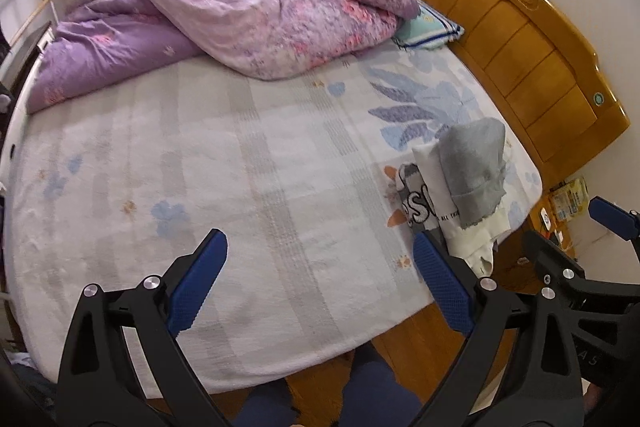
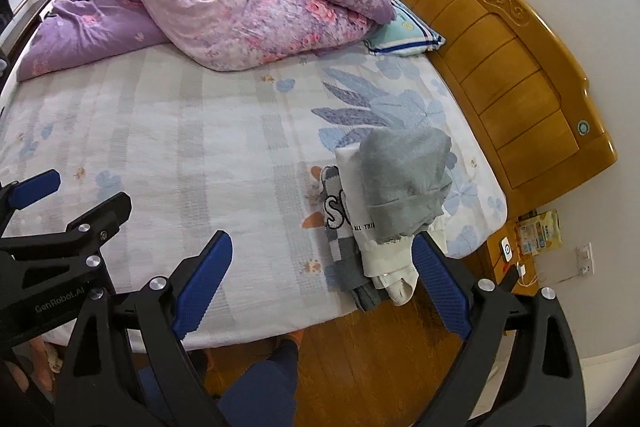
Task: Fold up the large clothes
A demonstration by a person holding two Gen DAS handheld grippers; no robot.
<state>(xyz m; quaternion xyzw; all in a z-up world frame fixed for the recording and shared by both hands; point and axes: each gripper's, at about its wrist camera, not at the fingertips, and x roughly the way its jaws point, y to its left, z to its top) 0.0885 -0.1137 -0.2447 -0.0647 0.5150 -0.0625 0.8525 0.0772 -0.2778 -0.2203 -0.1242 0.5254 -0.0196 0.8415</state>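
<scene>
Both grippers (image 1: 320, 283) (image 2: 322, 283) gape empty, folded clothes (image 2: 384, 203) ahead near right fingertip.

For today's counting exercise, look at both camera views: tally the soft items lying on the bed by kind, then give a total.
Folded garments in the pile near the bed's corner: 3 (grey garment, white garment, checked grey-and-white garment)
Quilts: 1 (purple floral quilt)
Pillows: 1 (blue-striped pillow)
Total: 5
</scene>
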